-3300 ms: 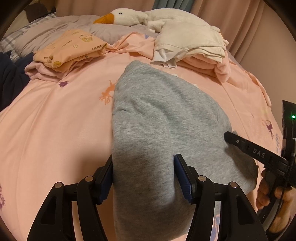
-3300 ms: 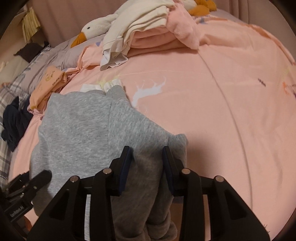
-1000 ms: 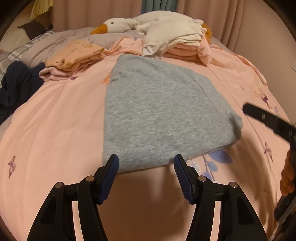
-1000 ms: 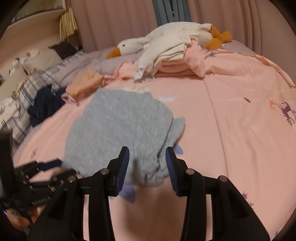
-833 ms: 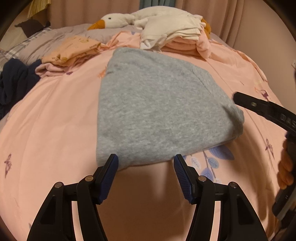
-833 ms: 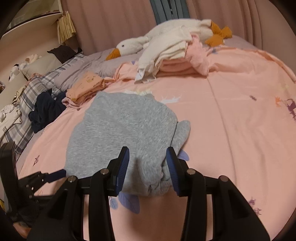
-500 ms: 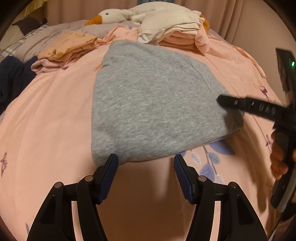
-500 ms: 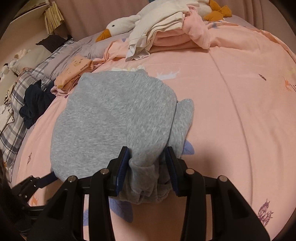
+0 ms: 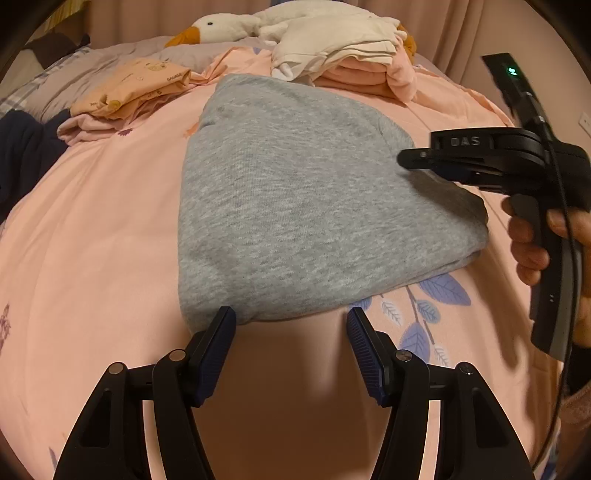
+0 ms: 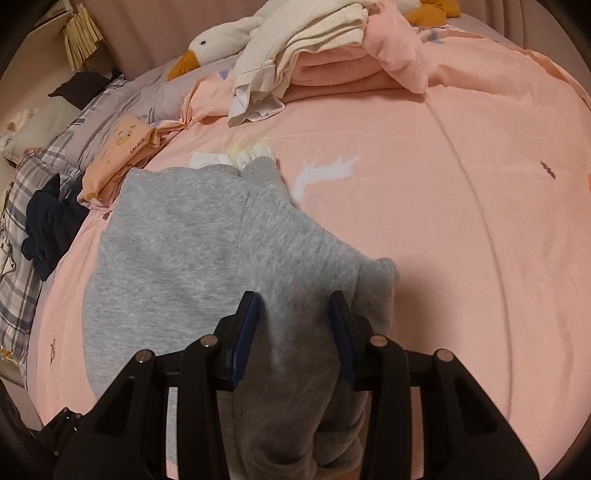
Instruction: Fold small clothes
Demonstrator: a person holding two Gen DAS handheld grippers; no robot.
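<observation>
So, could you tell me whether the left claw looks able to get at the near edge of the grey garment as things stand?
Probably yes. The left claw is open right at the near hem of the grey garment, with nothing between. The right claw works the far right side, clear of that edge.

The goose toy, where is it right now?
The goose toy lies at the far end of the bed, top of both views, with the cream clothes piled against it, beyond the grey garment.

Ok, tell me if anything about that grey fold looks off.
The grey garment isn't squared: in the right wrist view a cuffed end sticks out past its right edge, and something white pokes out at the far end. The rest lies flat on the pink sheet.
</observation>
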